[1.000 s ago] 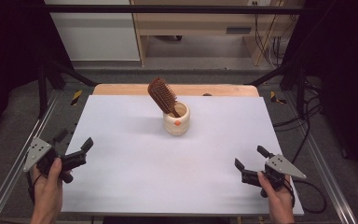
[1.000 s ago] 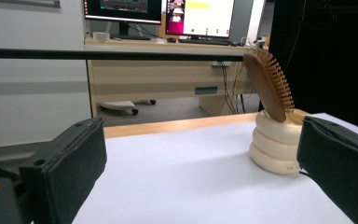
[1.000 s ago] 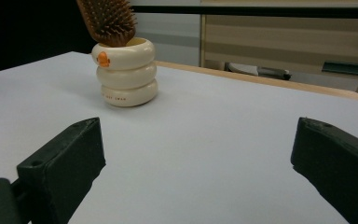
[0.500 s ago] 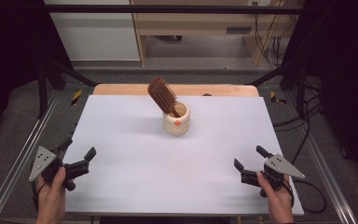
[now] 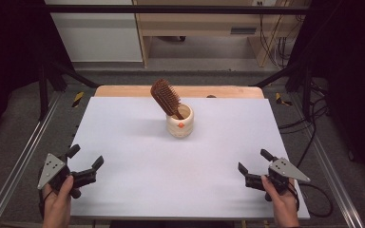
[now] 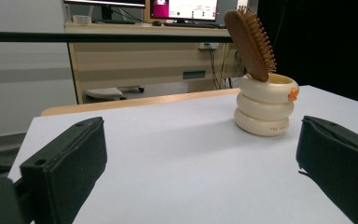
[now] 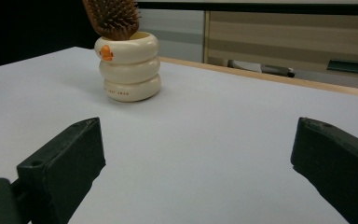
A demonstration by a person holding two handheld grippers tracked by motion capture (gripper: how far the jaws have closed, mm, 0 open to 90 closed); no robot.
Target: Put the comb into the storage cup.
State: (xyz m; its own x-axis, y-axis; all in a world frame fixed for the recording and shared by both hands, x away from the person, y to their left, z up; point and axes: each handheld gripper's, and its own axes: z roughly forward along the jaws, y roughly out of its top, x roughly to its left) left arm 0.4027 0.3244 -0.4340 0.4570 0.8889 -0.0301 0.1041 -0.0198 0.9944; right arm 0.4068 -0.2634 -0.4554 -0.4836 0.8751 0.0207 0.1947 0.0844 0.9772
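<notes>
A cream ringed cup [image 5: 179, 123] [image 6: 265, 106] [image 7: 128, 66] with a small orange mark stands near the table's far middle. A brown wooden hairbrush [image 5: 165, 97] [image 6: 250, 38] [image 7: 112, 17] leans in it, head up and tilted to the left. My left gripper [image 5: 85, 158] [image 6: 200, 172] is held over the table's front left corner, open, with nothing between its jaws. My right gripper [image 5: 254, 160] [image 7: 196, 172] is low at the front right, open too and holding nothing. Both point toward the cup from well short of it.
The white tabletop [image 5: 138, 156] has a wooden strip [image 5: 123, 90] along its far edge. Metal frame rails [image 5: 24, 152] run along both sides. Cables [image 5: 309, 123] trail on the floor at the right. A wooden desk [image 6: 135, 60] stands behind the table.
My left gripper has drawn back toward the table's front left corner and slightly lower. The right gripper, cup and hairbrush have hardly moved.
</notes>
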